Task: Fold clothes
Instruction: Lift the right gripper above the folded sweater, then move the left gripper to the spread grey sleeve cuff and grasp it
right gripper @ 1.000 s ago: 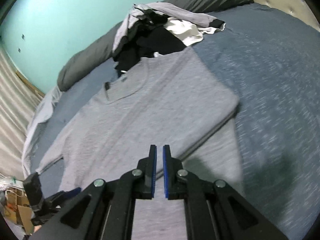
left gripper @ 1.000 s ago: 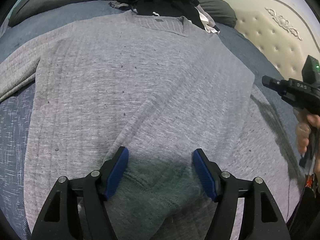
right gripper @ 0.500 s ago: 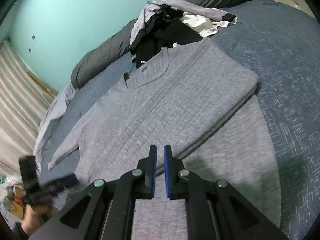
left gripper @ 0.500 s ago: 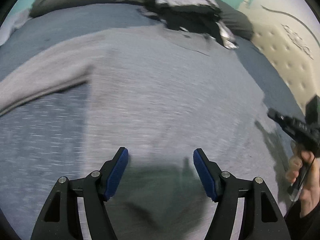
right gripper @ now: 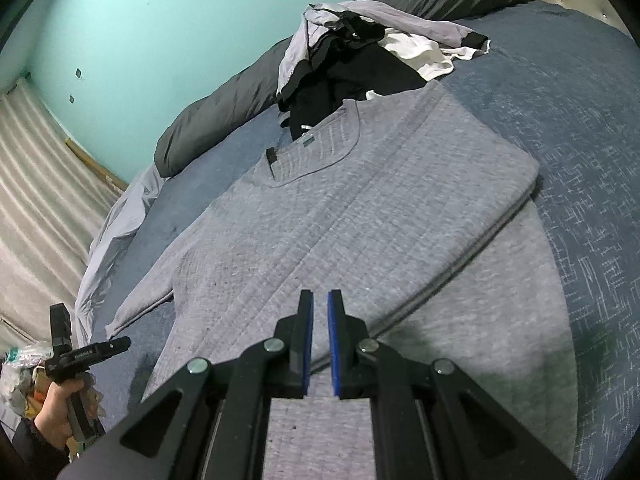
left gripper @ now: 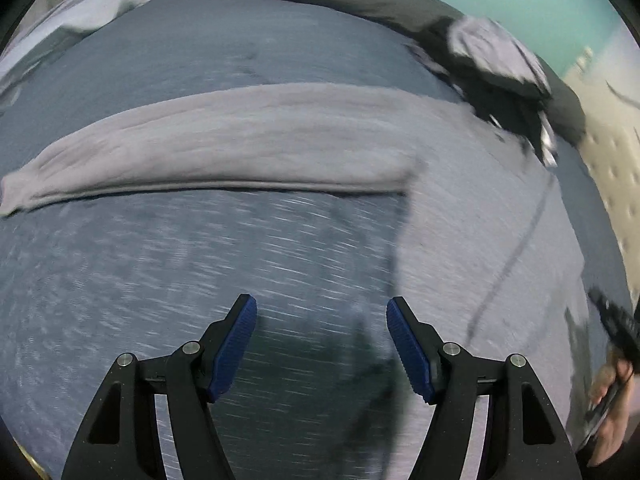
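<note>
Likely a home bedroom: bed (right gripper: 580, 92), pillow (right gripper: 224, 116), tufted headboard (left gripper: 612, 168).

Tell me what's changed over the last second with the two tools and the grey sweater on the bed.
The left tool swung off the sweater's body toward its outstretched sleeve and now hangs over bare blue bedspread, open and empty throughout. Nothing was grabbed or released. The right tool stayed shut and empty over the grey sweater, which lies as before with one side folded in. The clothes pile is unchanged.
</note>
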`<state>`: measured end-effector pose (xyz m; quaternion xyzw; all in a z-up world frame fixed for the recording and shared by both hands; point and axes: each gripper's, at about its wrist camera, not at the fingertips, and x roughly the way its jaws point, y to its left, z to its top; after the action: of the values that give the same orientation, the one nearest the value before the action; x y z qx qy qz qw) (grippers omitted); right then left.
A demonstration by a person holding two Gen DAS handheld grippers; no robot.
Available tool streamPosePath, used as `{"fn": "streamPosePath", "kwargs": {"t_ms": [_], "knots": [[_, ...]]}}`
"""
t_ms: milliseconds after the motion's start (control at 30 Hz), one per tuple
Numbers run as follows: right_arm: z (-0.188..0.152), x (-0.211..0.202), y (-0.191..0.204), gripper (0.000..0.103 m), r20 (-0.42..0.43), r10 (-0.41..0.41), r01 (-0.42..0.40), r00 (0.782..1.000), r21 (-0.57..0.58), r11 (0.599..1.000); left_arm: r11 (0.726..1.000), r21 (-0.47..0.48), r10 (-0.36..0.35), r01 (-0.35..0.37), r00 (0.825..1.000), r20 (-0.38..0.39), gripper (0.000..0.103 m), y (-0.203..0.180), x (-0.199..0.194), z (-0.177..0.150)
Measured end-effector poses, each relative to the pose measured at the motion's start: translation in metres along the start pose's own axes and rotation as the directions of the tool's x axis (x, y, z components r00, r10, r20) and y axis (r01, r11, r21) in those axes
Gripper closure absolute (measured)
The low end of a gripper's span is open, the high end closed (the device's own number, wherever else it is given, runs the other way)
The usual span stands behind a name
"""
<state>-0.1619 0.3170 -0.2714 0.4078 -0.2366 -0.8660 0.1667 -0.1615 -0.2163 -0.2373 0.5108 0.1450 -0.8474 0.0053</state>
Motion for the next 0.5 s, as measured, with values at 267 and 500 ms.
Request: {"fn": "streamPosePath", "kwargs": {"t_ms": [267,500], "knots": [[-0.001,0.003,0.007,0.096,-0.011,0.01,-0.01,1.0,-0.019,1.0,0.981,-0.194,0.039,-0.033,0.999,0.025,0.032,0.097,-0.007,0.016],[-0.003,0.008,0.016,0.096,-0.028,0.011,-0.013,1.0,-0.045,0.999,0.941,-0.33,0.105,-0.081,0.993,0.053,0.032,0.17,-0.015,0.03]]}}
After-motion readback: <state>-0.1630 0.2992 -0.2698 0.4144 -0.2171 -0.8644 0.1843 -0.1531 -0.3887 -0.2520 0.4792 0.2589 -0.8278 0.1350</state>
